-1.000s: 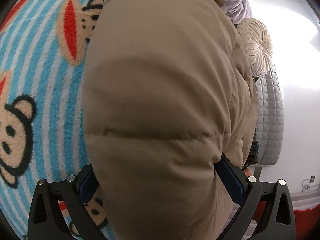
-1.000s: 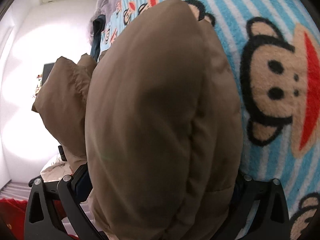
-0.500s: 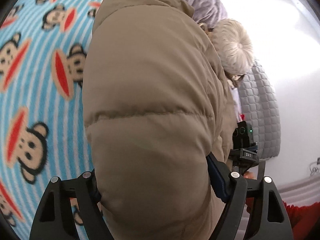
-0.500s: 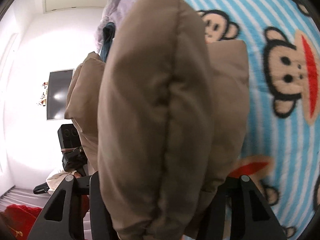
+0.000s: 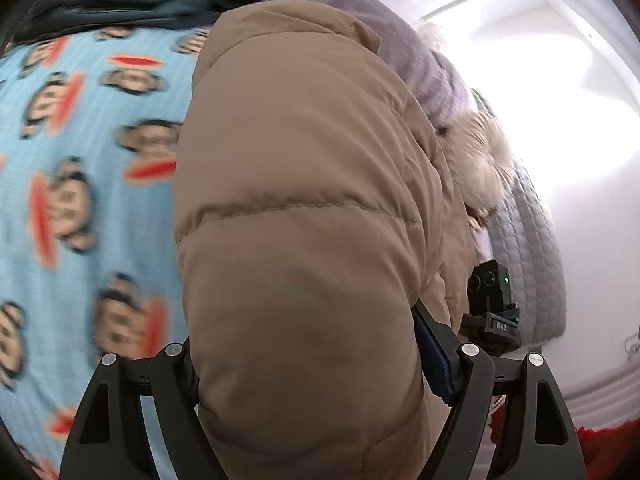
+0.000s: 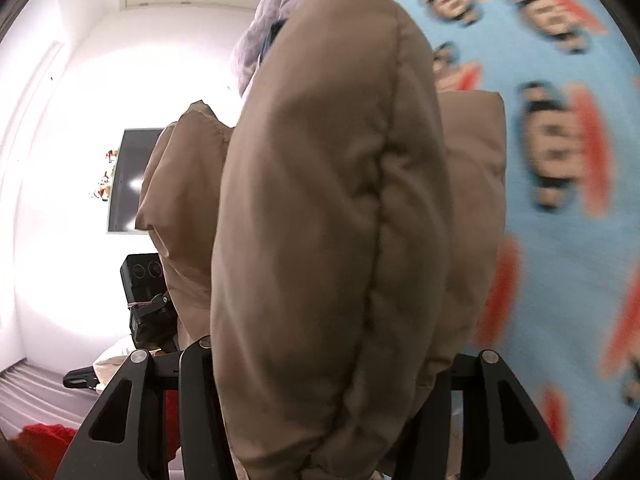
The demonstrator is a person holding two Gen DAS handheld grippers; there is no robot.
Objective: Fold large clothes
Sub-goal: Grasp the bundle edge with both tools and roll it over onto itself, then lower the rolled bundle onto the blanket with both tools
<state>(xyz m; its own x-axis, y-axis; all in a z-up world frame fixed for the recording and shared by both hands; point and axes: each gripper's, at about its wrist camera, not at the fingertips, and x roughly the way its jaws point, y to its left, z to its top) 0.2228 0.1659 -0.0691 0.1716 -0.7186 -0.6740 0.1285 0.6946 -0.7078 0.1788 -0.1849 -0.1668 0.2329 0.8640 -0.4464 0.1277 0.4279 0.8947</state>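
My left fingers [image 5: 316, 364] and right fingers [image 6: 340, 364] each squeeze a puffy tan coat [image 5: 304, 200] held up over the monkey blanket [image 5: 92, 168]; next I should lay it down folded.

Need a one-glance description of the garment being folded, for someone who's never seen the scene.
Find the blue monkey-print blanket covering the bed. Lifted above it, clamped in both grippers, is the puffer jacket: tan, quilted, puffy, unlike the flat lilac bedding and fluffy cream cushion behind it.
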